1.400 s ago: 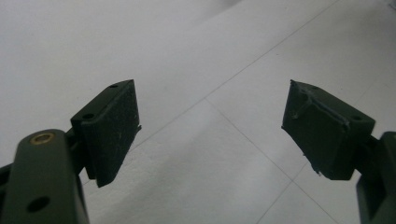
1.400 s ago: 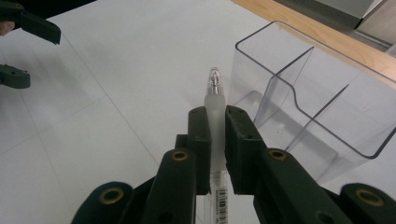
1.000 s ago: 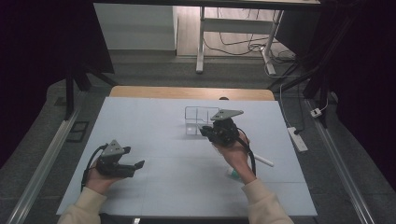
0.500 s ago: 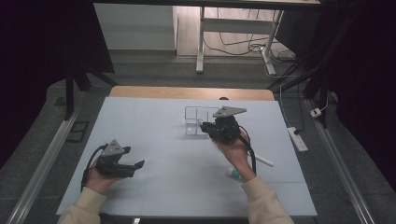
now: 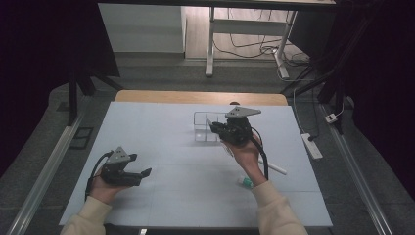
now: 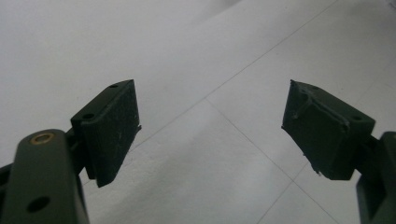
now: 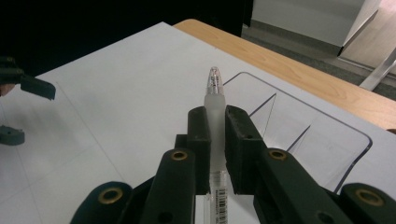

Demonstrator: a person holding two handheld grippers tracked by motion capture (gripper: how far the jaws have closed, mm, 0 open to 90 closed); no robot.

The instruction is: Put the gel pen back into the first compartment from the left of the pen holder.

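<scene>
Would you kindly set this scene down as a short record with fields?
Surface: white table
Right gripper: shut on a clear pen, tip pointing away from the hand
Clear tray: divided into compartments, on the table just beyond and to the right of the pen in the right gripper view
Left gripper: open, nothing between its jaws, over bare table
Near the right forearm: a white pen and a small green cap lying on the table
Likely next move: pen goes into the tray, judging by its aim

One clear tray (image 5: 201, 128), two pens (image 7: 215, 116) (image 5: 271, 168), one small green cap (image 5: 245, 182).
</scene>
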